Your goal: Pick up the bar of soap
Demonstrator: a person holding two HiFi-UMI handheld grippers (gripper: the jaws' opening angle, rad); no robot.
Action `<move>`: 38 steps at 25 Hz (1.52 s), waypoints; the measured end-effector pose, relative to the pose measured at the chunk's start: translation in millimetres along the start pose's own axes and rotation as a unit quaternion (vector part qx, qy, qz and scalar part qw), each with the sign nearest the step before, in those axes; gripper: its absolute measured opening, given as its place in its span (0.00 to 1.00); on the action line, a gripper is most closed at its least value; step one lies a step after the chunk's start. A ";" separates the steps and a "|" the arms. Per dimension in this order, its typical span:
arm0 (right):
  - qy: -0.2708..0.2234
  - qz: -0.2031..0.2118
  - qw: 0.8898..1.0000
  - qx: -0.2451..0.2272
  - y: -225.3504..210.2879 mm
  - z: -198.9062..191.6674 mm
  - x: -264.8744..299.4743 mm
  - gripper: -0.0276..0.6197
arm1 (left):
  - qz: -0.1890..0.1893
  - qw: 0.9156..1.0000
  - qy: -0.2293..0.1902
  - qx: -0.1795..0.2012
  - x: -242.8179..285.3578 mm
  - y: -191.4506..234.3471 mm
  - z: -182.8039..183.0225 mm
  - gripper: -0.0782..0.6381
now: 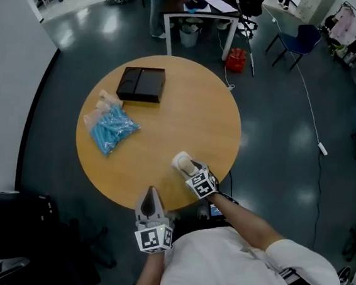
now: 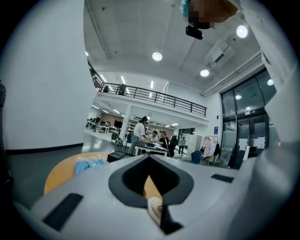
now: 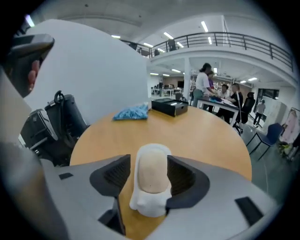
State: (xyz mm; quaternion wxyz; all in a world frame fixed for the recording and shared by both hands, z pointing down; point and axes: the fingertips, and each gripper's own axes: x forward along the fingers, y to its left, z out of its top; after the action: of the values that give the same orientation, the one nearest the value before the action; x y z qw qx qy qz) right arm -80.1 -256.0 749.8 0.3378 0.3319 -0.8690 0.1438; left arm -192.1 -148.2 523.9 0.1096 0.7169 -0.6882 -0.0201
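The right tool (image 3: 149,161) is released, its jaws spread on either side of the tan bar of soap (image 3: 151,176), which lies in a white dish (image 3: 147,206) near the round tabletop's (image 1: 181,107) front edge, while the left tool (image 2: 150,158) hovers clenched nearby.

Round wooden tabletop (image 1: 187,114), flat black box (image 1: 141,83) near clear bag of blue pieces (image 1: 110,128), right gripper (image 1: 187,165) at pale soap bar (image 1: 182,162)
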 end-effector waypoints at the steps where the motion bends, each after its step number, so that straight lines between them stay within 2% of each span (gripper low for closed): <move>1: 0.024 -0.001 1.000 -0.002 0.0 -6.3 8.9 0.41 | 0.002 1.000 0.001 -0.001 -0.3 2.2 -0.6 0.12; 4: 0.084 -0.010 0.996 -0.011 -1.3 -20.0 30.5 0.46 | 0.005 1.000 0.006 -0.002 -0.7 9.3 -2.7 0.12; 6: 0.102 -0.016 0.995 -0.014 -4.7 -23.1 39.5 0.47 | 0.007 1.000 0.008 -0.004 -1.8 12.8 -3.5 0.12; 11: 0.115 -0.004 0.993 -0.013 -4.1 -23.7 49.3 0.48 | 0.016 1.000 0.011 -0.010 -2.9 25.4 -7.9 0.12; 19: 0.108 -0.007 0.993 -0.048 -1.4 -19.1 43.7 0.46 | 0.008 1.000 0.009 -0.008 -1.6 24.2 -4.5 0.12; 22: 0.059 -0.006 0.997 -0.053 1.3 -1.7 23.4 0.46 | 0.005 1.000 0.006 -0.007 -3.7 20.8 -1.6 0.12; 25: -0.058 -0.005 0.998 -0.030 2.8 42.3 -32.5 0.46 | 0.001 1.000 0.000 -0.007 -5.7 15.7 5.3 0.12; 27: -0.158 -0.008 0.987 -0.016 3.6 80.8 -90.5 0.46 | -0.008 1.000 -0.008 -0.002 -6.8 11.1 11.1 0.12; 30: -0.276 -0.019 0.961 0.001 4.0 123.6 -176.1 0.46 | -0.012 1.000 -0.018 -0.008 -9.4 4.3 23.0 0.12; 33: -0.321 -0.025 0.947 0.020 5.0 127.8 -219.8 0.46 | -0.019 0.999 -0.025 -0.010 -11.4 -6.9 28.1 0.12; 38: -0.332 -0.039 0.941 0.048 1.2 117.4 -232.4 0.46 | -0.049 0.999 -0.020 -0.010 -8.1 -26.3 20.7 0.12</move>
State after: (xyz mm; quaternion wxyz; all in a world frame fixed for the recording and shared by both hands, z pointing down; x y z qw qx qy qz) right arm -10.4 -199.3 505.4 0.0187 0.4100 -0.9103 0.0538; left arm -170.4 -142.0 497.9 0.1021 0.7483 -0.6539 -0.0463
